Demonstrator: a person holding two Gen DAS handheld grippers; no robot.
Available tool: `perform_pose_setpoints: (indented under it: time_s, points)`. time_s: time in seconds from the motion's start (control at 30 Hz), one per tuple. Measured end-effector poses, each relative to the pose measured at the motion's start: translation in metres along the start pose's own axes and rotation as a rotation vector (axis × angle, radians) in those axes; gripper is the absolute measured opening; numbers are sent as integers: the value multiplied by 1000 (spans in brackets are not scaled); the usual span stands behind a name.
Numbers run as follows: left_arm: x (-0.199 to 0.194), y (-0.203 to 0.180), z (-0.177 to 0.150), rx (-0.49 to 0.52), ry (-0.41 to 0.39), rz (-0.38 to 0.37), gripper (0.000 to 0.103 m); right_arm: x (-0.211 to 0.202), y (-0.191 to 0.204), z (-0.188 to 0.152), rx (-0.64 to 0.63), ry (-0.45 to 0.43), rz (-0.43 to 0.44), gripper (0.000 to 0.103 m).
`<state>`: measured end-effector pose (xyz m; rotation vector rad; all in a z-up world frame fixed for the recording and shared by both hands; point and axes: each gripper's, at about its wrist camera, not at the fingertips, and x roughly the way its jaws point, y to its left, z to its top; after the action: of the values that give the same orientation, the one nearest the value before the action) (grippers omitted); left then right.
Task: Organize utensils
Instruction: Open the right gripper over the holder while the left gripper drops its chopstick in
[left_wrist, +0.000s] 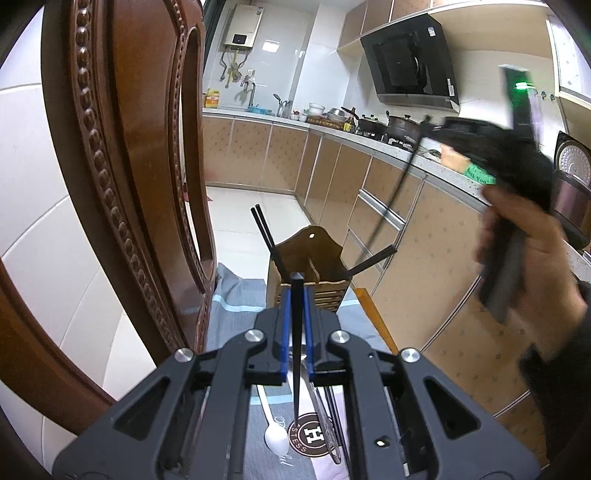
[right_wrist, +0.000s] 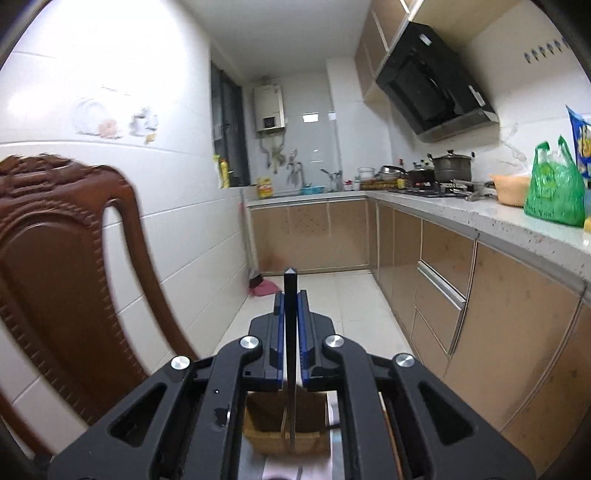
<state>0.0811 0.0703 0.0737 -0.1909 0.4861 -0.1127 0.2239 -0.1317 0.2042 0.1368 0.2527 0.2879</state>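
Both claws, left (left_wrist: 296, 295) and right (right_wrist: 290, 299), clamp black chopsticks (left_wrist: 296, 350); wooden holder (left_wrist: 308, 269) ahead, chair (left_wrist: 122, 166) alongside.

A wooden holder (left_wrist: 308, 275) stands on the cloth (left_wrist: 236, 295), behind a spoon (left_wrist: 275, 435), right of the chair (left_wrist: 122, 177).

A small kitchen has white tile walls (right_wrist: 177, 206) and a pale tile floor (right_wrist: 325, 291). Tan cupboards (right_wrist: 517, 317) run under a long counter (right_wrist: 480, 218). A brown wooden chair (right_wrist: 62, 266) stands near the wall.
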Motion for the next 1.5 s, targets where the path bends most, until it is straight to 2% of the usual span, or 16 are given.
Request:
perform_pose_setpoints:
  time_s: [0.13,0.23,0.33,0.37,0.43,0.5,0.57,0.67,0.77,0.83,0.9,0.97,1.07,1.2,1.33,1.5]
  points:
    - [5,4,0,-8,6,5,6,55,-7,-17,30,2,-53,7]
    - [9,5,-1,-10,14,10,6,92,-15,-38,71,50,-76,7]
    - [13,6,-1,-12,20,18,6,112,-26,-61,119,82,-84,8]
    - [15,6,-2,-13,24,21,6,115,-33,-69,157,101,-64,12]
    - [17,8,-2,-19,29,26,6,109,-46,-81,217,134,-22,28]
    - [18,10,-2,-24,32,31,6,87,-54,-88,254,111,4,65]
    - [19,13,-2,-32,33,33,6,54,-65,-96,302,65,39,82]
    - [19,13,-1,-51,22,39,6,-11,-86,-121,358,-4,95,92]
    - [19,12,-2,-57,10,77,6,-63,-99,-163,341,-25,99,94]
    - [18,11,-3,-65,3,98,6,-87,-105,-205,316,-33,28,94]
    - [15,9,-2,-73,-6,103,6,-81,-110,-228,342,41,-34,94]
    - [10,3,6,-70,-27,126,6,-66,-110,-229,333,105,57,94]
    - [5,-8,28,-69,-60,143,6,-66,-107,-225,256,88,55,94]
    - [7,-30,77,-62,-128,149,6,-59,-124,-228,325,124,73,94]
    - [19,-42,125,-63,-247,155,6,-49,-141,-227,384,147,54,94]
    - [70,-40,157,-102,-228,129,6,-47,-152,-228,417,155,51,94]
